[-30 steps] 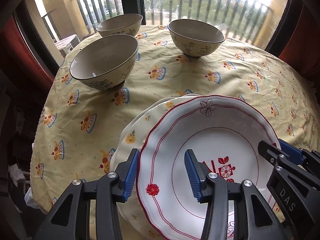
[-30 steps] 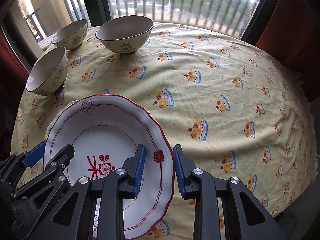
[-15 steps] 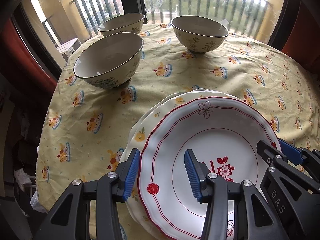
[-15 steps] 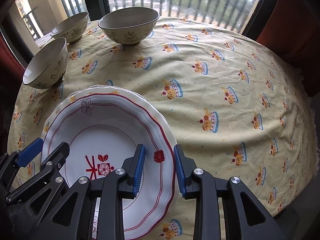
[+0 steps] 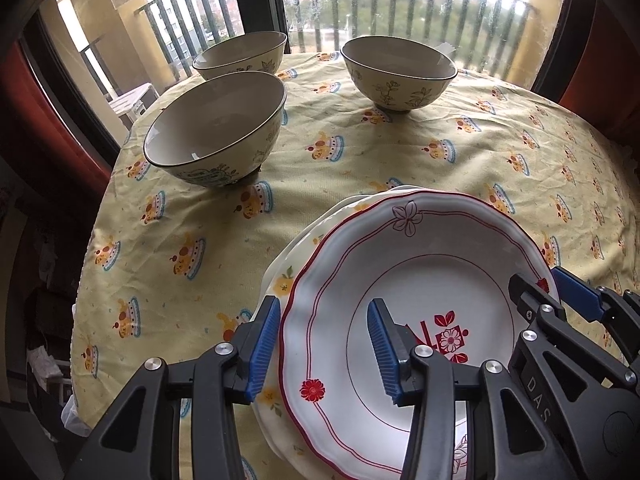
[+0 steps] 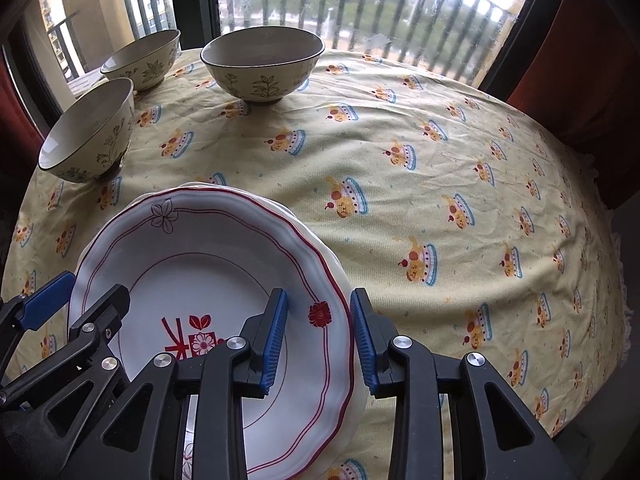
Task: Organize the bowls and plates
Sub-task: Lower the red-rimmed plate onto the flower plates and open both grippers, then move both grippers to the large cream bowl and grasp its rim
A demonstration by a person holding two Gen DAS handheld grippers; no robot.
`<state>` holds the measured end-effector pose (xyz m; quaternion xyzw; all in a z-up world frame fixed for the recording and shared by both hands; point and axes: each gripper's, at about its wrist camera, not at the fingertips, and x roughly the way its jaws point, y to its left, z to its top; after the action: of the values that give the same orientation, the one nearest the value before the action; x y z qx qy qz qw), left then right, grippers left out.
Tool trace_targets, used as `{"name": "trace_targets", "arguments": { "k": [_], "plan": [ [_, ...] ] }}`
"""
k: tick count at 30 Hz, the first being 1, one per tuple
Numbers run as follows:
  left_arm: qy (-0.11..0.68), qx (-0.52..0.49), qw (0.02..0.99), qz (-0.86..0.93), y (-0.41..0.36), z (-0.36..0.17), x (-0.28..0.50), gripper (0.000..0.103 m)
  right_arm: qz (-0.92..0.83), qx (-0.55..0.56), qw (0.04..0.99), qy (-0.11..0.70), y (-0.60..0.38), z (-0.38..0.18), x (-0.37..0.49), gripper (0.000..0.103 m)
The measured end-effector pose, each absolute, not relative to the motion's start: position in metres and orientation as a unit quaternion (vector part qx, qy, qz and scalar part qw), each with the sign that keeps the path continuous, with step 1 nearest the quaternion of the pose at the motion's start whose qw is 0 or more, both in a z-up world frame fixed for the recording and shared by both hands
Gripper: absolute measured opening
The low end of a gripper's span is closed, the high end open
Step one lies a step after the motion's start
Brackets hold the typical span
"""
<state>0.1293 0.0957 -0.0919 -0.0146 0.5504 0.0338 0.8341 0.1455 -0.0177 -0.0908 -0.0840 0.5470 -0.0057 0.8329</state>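
Two plates sit stacked at the near side of the table (image 6: 440,152): the red plate (image 5: 420,300) on top, a yellow plate (image 5: 286,276) showing as a crescent under its left edge. I straddle the top one from both sides so it goes down level and centred instead of sliding off. It is white with a scalloped rim, red lines, a red flower on the rim and a red motif in the well.

My left gripper (image 5: 323,346) has its fingers spread across the left rim, and I see a gap at each pad. My right gripper (image 6: 320,342) brackets the right rim likewise; its jaws have just been opening, with the rim between them but apparently not pinched.

Beyond, three bowls (image 5: 218,128) stand upright and unstacked toward the window (image 6: 360,4), kept clear of the plates, probably next.
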Motion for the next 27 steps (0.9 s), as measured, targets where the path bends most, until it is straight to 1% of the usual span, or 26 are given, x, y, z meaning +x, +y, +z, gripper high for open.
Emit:
{"name": "trace_targets", "arguments": {
  "k": [2,3,4,6,8,10,12,14,16,19,22,27],
  "plan": [
    [0.552,-0.015,0.833,0.032,0.095,-0.092,0.129,0.048,-0.004,-0.084,0.833,0.548,-0.017,-0.091,0.145,0.037],
    [0.552,-0.016,0.833,0.03,0.095,-0.092,0.129,0.05,0.001,-0.084,0.832,0.549,-0.017,-0.091,0.146,0.04],
    [0.553,-0.019,0.832,0.028,0.095,-0.092,0.129,0.053,0.008,-0.083,0.831,0.55,-0.018,-0.091,0.146,0.044],
    [0.556,-0.028,0.83,0.028,0.096,-0.091,0.129,0.055,0.02,-0.078,0.827,0.556,-0.019,-0.091,0.146,0.051],
    [0.555,-0.039,0.831,0.029,0.097,-0.089,0.129,0.059,0.021,-0.077,0.826,0.558,-0.023,-0.088,0.148,0.054],
    [0.544,-0.037,0.838,0.041,0.097,-0.084,0.128,0.072,0.027,-0.076,0.827,0.556,-0.027,-0.084,0.151,0.058],
    [0.533,-0.033,0.843,0.061,0.099,-0.076,0.129,0.08,0.038,-0.072,0.829,0.553,-0.031,-0.078,0.156,0.061],
    [0.524,-0.039,0.847,0.077,0.103,-0.066,0.133,0.083,0.052,-0.069,0.832,0.548,-0.034,-0.073,0.162,0.066],
    [0.517,-0.043,0.85,0.09,0.108,-0.059,0.138,0.089,0.064,-0.074,0.838,0.537,-0.033,-0.065,0.169,0.071],
    [0.511,-0.058,0.852,0.104,0.122,-0.053,0.146,0.09,0.083,-0.084,0.846,0.52,-0.025,-0.054,0.182,0.074],
    [0.51,-0.074,0.85,0.11,0.14,-0.05,0.155,0.091,0.089,-0.081,0.848,0.516,-0.013,-0.047,0.194,0.074],
    [0.517,-0.071,0.846,0.113,0.17,-0.047,0.178,0.09,0.08,-0.056,0.857,0.506,0.013,-0.036,0.206,0.074]
  ]
}}
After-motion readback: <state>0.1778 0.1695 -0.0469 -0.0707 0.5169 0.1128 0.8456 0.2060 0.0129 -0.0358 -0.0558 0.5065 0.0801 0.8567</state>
